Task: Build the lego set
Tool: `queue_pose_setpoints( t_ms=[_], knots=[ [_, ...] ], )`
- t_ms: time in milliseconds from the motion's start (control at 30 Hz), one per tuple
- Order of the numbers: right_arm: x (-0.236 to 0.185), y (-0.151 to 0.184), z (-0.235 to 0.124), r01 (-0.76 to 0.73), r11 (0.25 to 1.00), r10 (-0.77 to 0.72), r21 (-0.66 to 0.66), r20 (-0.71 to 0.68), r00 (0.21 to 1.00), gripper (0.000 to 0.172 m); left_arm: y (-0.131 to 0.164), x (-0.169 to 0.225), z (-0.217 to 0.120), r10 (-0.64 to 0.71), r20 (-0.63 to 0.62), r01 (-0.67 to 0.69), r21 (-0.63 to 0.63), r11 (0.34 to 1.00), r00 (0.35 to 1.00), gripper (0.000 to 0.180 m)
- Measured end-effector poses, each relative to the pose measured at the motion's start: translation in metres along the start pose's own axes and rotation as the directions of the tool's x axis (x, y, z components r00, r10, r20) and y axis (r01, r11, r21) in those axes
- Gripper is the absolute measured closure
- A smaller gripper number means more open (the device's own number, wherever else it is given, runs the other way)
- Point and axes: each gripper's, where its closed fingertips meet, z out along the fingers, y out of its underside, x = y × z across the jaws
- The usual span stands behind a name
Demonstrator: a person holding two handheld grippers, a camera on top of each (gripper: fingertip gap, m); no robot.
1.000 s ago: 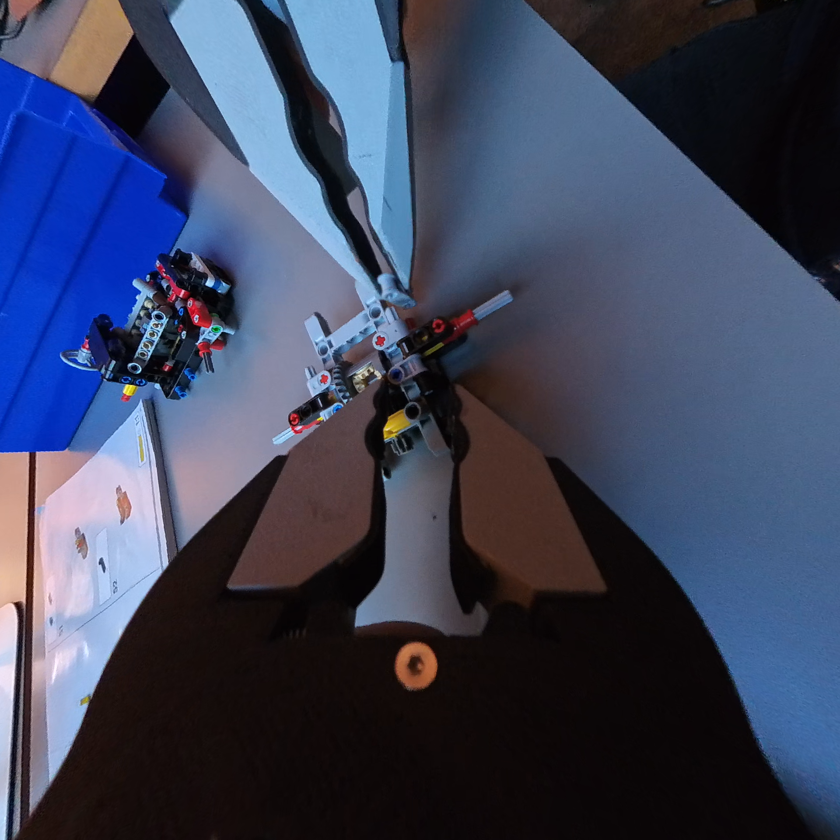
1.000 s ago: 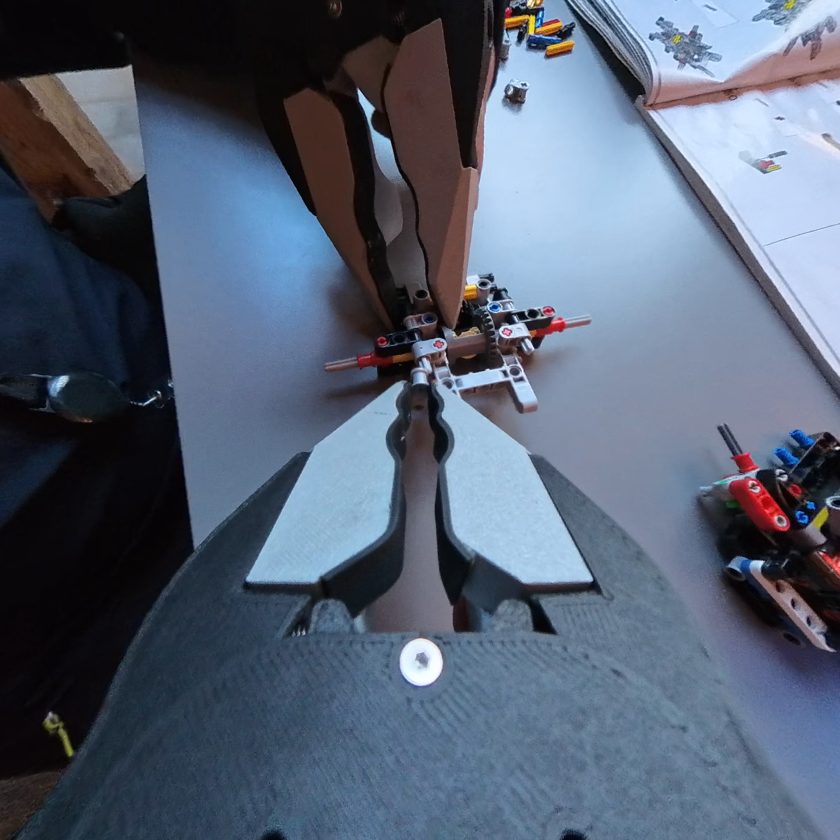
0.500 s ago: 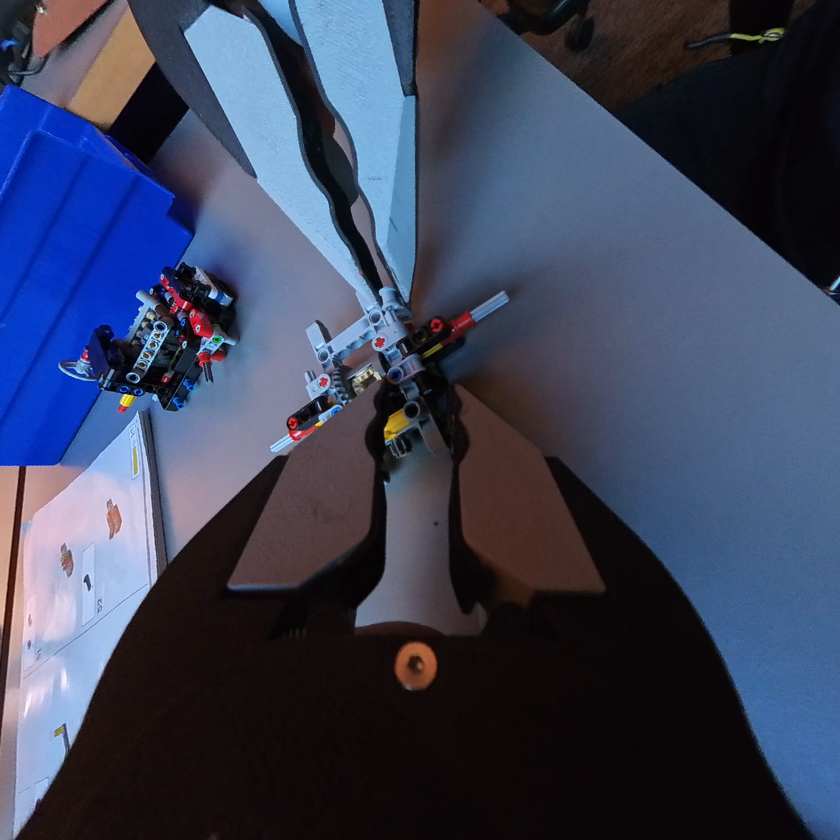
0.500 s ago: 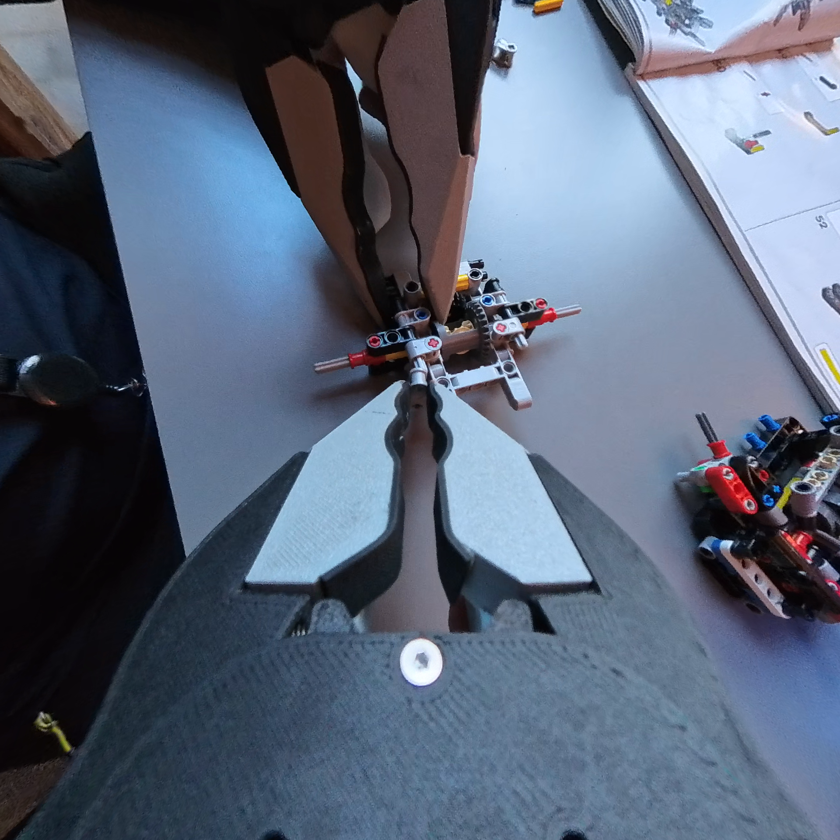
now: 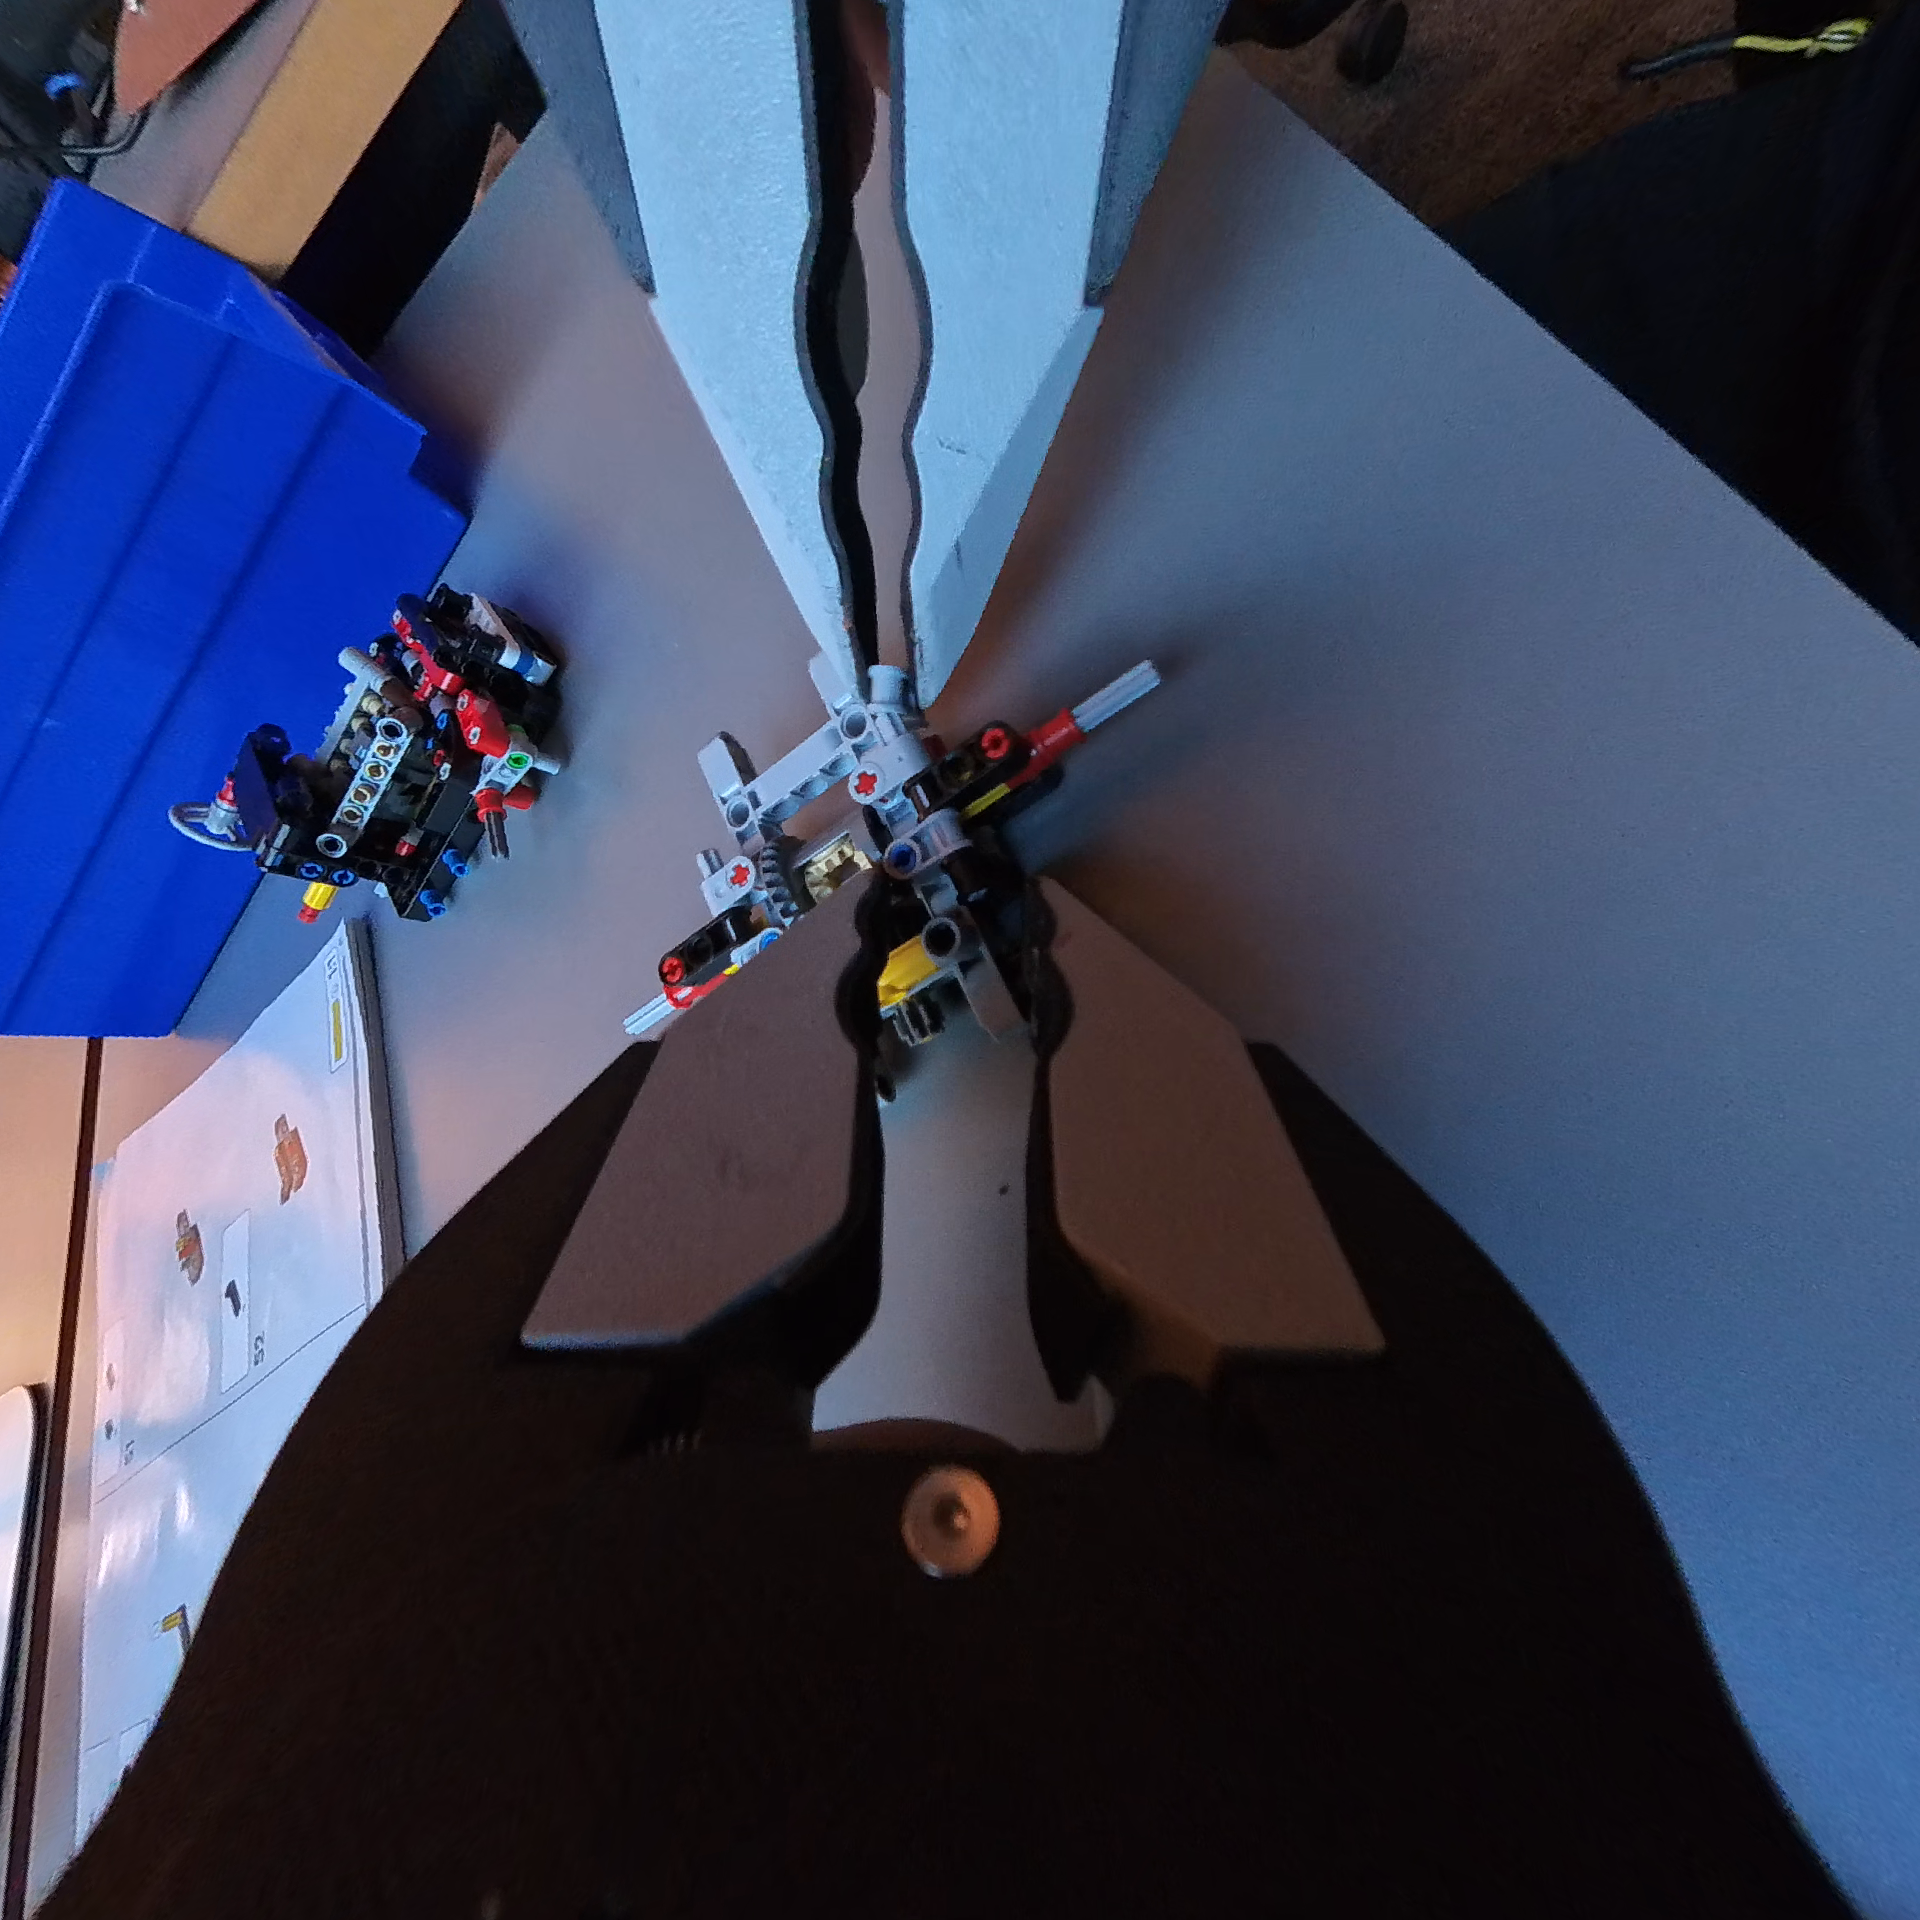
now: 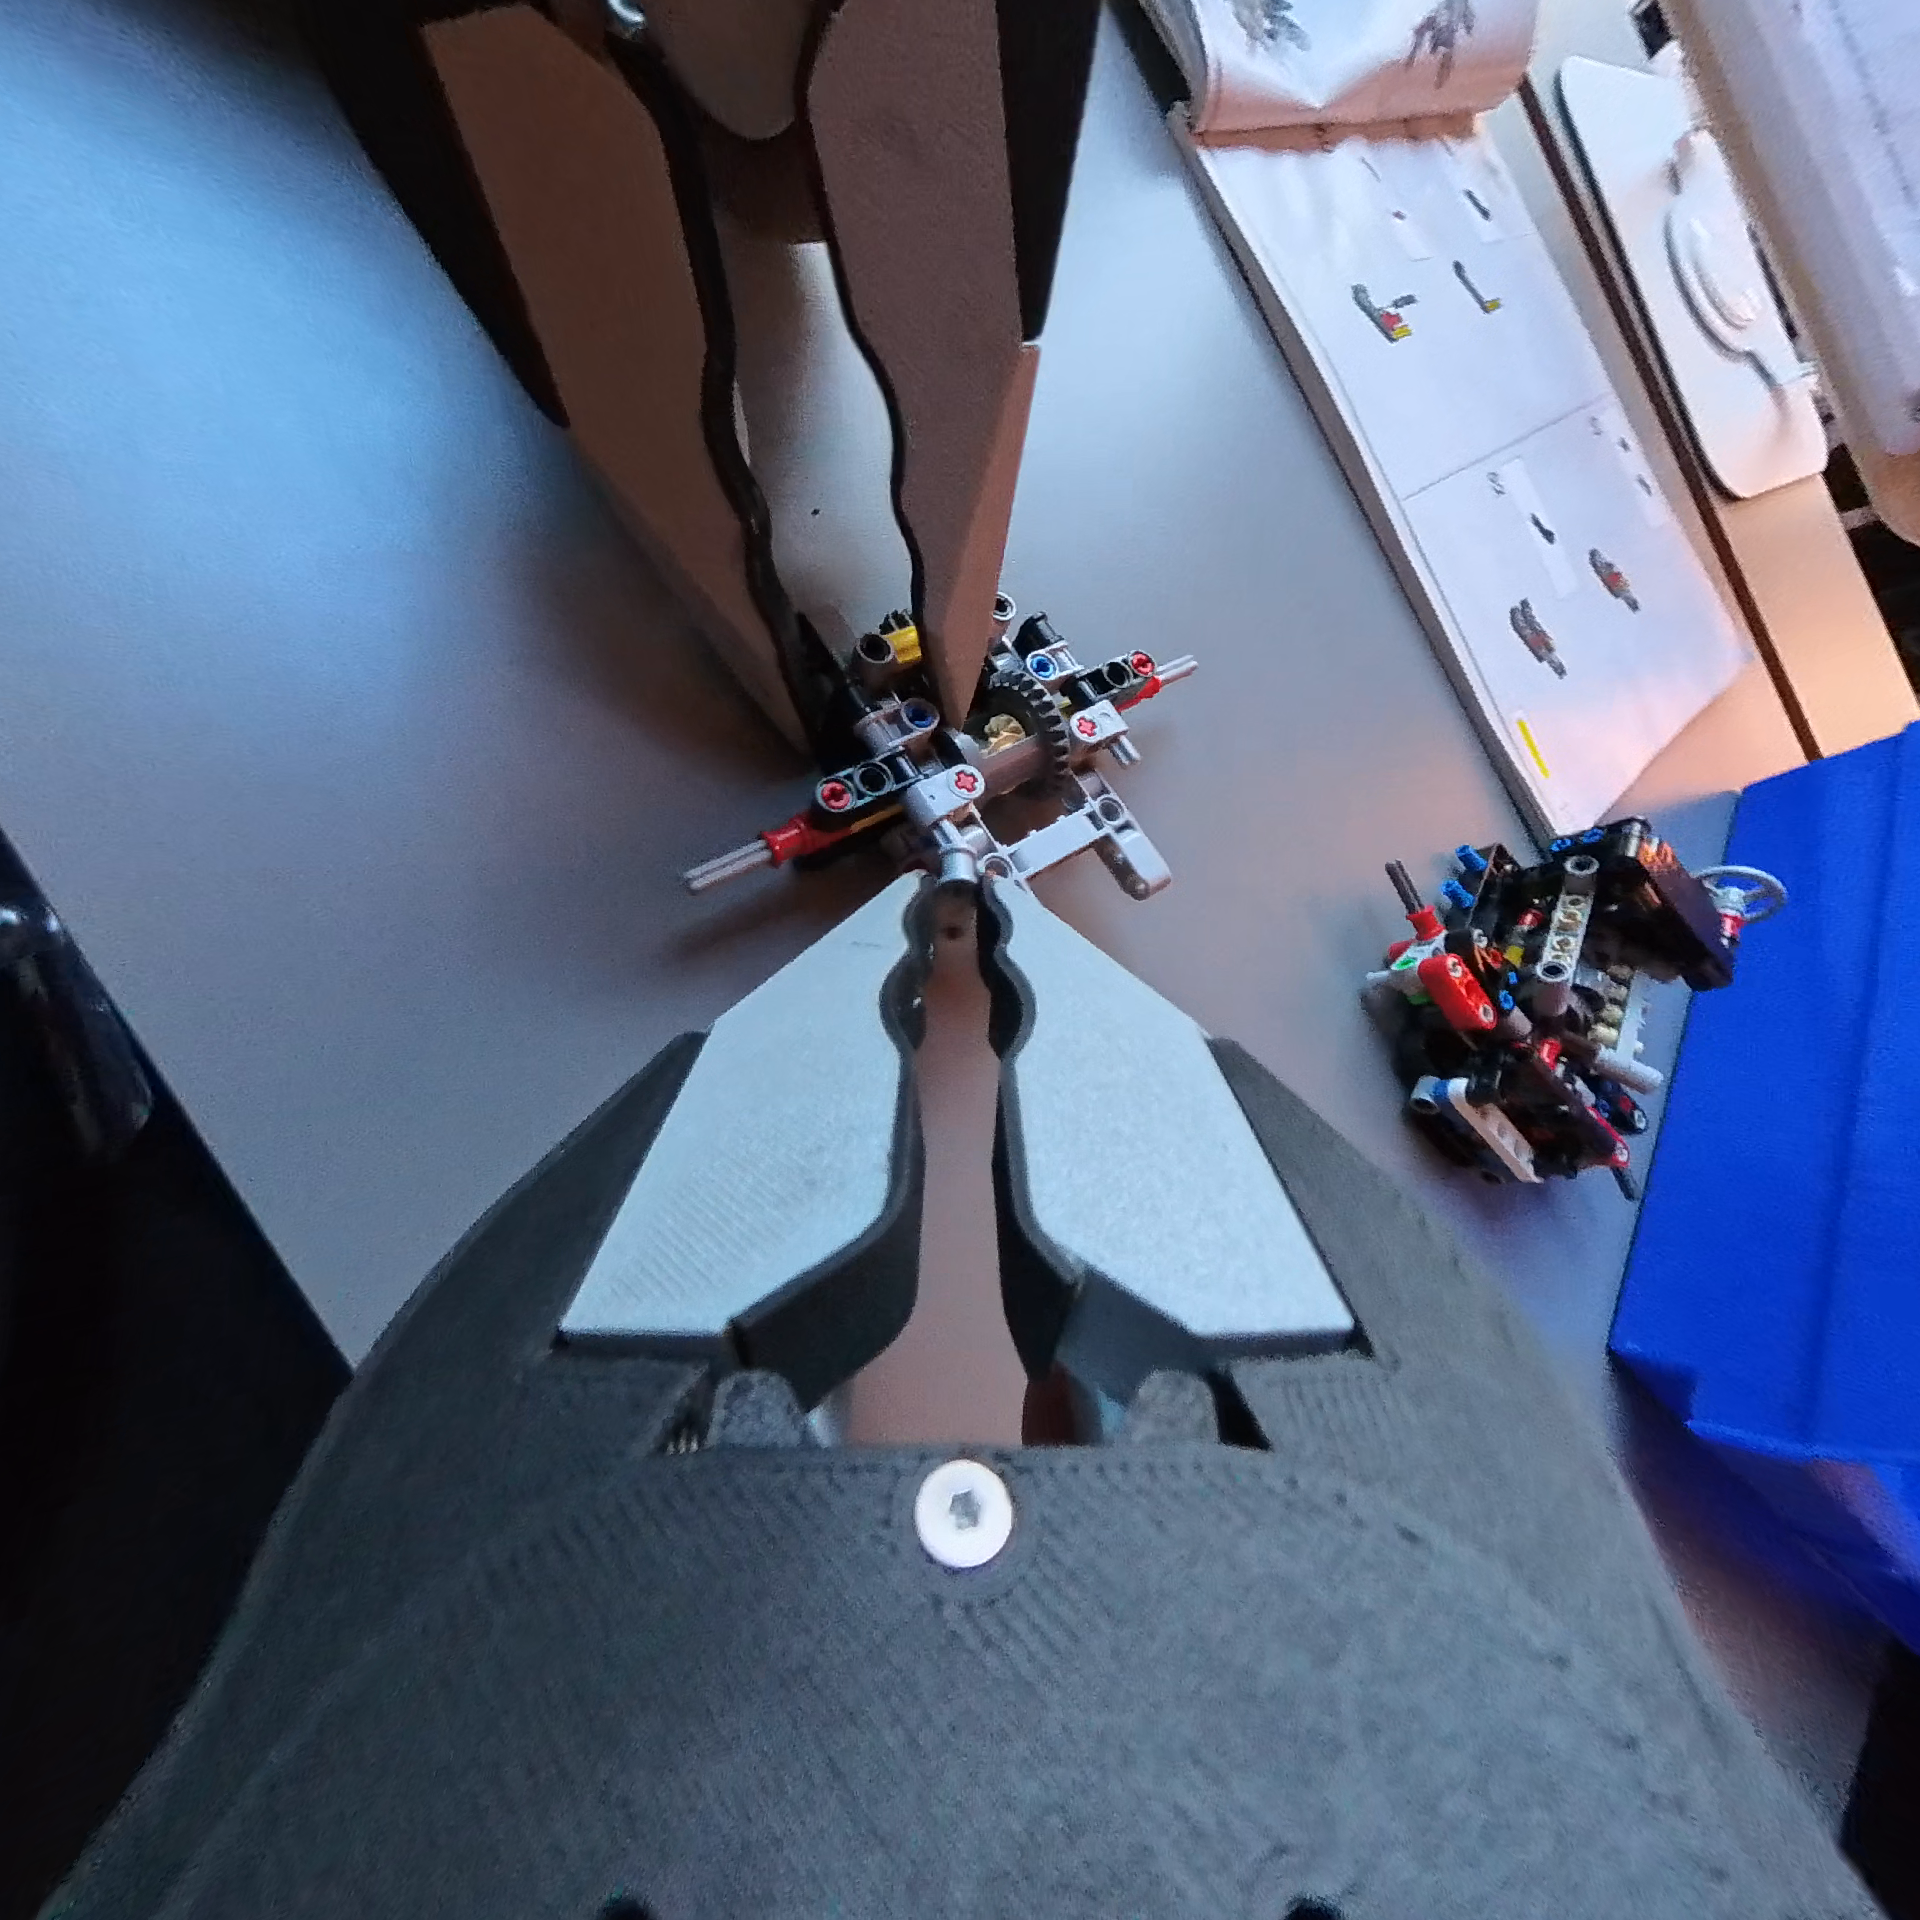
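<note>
Tools, two: left tool point(image 5: 940, 961) clamped on brick assembly's point(image 6: 997, 769) yellow-black end; right tool point(image 6: 954, 902) nearly shut, pinching its grey pin point(image 6: 954, 860), mid-surface point(image 6: 312, 520) near person-side edge. Second brick model point(image 6: 1548, 997) beside blue bin point(image 6: 1787, 1091).

We look along our right claw point(image 6: 958, 896) at a small brick axle assembly point(image 6: 977, 769) of grey, black and red parts lying on the grey counter point(image 6: 312, 582). Our fingertips point(image 6: 920, 914) are pinched on a small grey connector at its near edge — the pads press it from both sides. The left claw point(image 6: 883, 696) reaches in from the far side, its brown fingers clamped on the assembly's far part, beside a yellow piece and a black gear. To the right, well apart, a denser brick build point(image 6: 1548, 997) sits just beside a blue bin point(image 6: 1787, 1143) — past them an open instruction booklet point(image 6: 1475, 395) lies along the counter's edge.
</note>
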Motion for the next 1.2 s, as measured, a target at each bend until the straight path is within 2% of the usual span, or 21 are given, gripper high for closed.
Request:
queue_pose_setpoints(
  t_ms=[67, 200, 300, 633, 833, 1200],
  knots=[
    [-0.0009, -0.0003, 0.0004, -0.048, 0.999, 0.048, 0.021, -0.005, 0.999, 0.167, 0.0002, 0.0000, -0.0001, 0.001, 0.005, -0.001, 0.000, 1.000, 1.000, 0.158],
    [0.0013, 0.0007, -0.0017, -0.217, 0.974, 0.213, 0.071, 0.063, 0.975, 0.168, -0.0001, -0.0003, 0.0004, -0.006, 0.015, 0.006, 0.004, 1.000, 1.000, 0.158],
    [0.0035, 0.0001, -0.0038, -0.288, 0.952, 0.276, 0.103, 0.110, 0.955, 0.168, -0.0003, -0.0004, 0.0005, -0.005, 0.017, 0.005, 0.005, 1.000, 1.000, 0.158],
    [0.0057, 0.0007, -0.0015, -0.278, 0.952, 0.272, 0.126, 0.064, 0.960, 0.168, 0.0003, -0.0018, 0.0009, -0.005, 0.030, 0.005, -0.003, 1.000, 1.000, 0.158],
    [0.0051, -0.0019, -0.0005, -0.171, 0.977, 0.175, 0.128, -0.028, 0.984, 0.167, 0.0004, -0.0015, 0.0006, -0.007, 0.030, 0.007, 0.000, 1.000, 1.000, 0.158],
    [0.0051, -0.0020, -0.0065, -0.330, 0.925, 0.311, 0.186, 0.126, 0.942, 0.167, -0.0005, -0.0005, 0.0010, -0.010, 0.028, 0.009, 0.012, 1.000, 1.000, 0.158]
  ],
)
